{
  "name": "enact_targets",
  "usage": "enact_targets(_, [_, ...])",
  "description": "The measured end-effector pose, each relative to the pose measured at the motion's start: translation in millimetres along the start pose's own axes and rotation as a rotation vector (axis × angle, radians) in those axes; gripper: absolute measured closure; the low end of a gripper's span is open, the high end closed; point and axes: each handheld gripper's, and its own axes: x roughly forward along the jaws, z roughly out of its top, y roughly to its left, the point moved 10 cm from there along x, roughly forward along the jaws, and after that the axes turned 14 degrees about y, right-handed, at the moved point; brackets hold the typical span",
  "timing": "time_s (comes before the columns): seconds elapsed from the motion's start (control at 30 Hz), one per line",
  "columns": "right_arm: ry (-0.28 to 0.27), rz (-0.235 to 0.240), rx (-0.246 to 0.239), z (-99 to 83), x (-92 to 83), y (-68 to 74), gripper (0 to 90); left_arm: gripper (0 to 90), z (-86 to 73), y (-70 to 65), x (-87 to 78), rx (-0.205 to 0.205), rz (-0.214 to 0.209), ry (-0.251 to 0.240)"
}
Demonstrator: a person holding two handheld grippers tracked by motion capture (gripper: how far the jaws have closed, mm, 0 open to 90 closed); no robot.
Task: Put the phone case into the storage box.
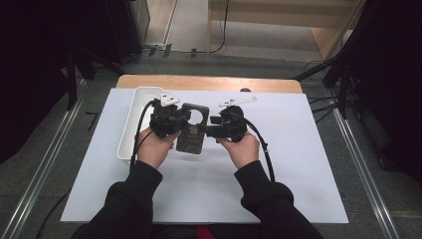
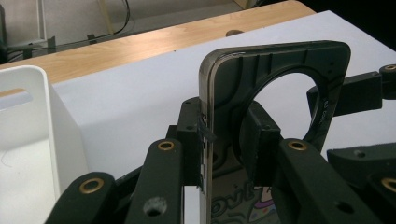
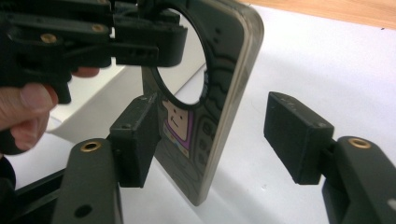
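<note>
The phone case (image 2: pixel 280 65) looks like dark, slightly glossy plastic with a smooth clear rim and a printed cartoon sticker. Left of the case, the bin (image 2: pixel 28 121) is smooth white matt plastic. The left gripper (image 2: pixel 229 140) and right gripper (image 3: pixel 215 135) are matt black plastic with brass-coloured bushings. Beneath the case, the counter (image 1: pixel 209 82) is pale wood under a matt white sheet (image 1: pixel 298 164).

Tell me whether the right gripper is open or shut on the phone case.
Open. The right gripper has one pad beside the phone case, the other standing clear.
</note>
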Motion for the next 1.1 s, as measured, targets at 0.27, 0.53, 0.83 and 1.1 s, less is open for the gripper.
enact_targets(0.27, [0.020,-0.008,-0.016,-9.3,-4.7,-5.5,28.0,71.2,0.1,-2.3,-2.3,0.004,-0.022,-0.001])
enact_targets(0.53, [0.023,0.015,-0.042,-20.7,-15.1,-5.9,26.3,71.2,-1.3,-4.6,-4.9,0.014,-0.032,0.004])
enact_targets(0.83, [0.020,0.040,-0.074,-28.5,-20.4,-2.9,25.5,71.2,-2.6,-7.5,-9.0,0.022,-0.059,0.004])
enact_targets(1.1, [0.024,0.070,-0.097,-37.9,-24.7,0.3,21.6,71.2,-3.0,-12.3,-12.5,0.036,-0.068,0.000])
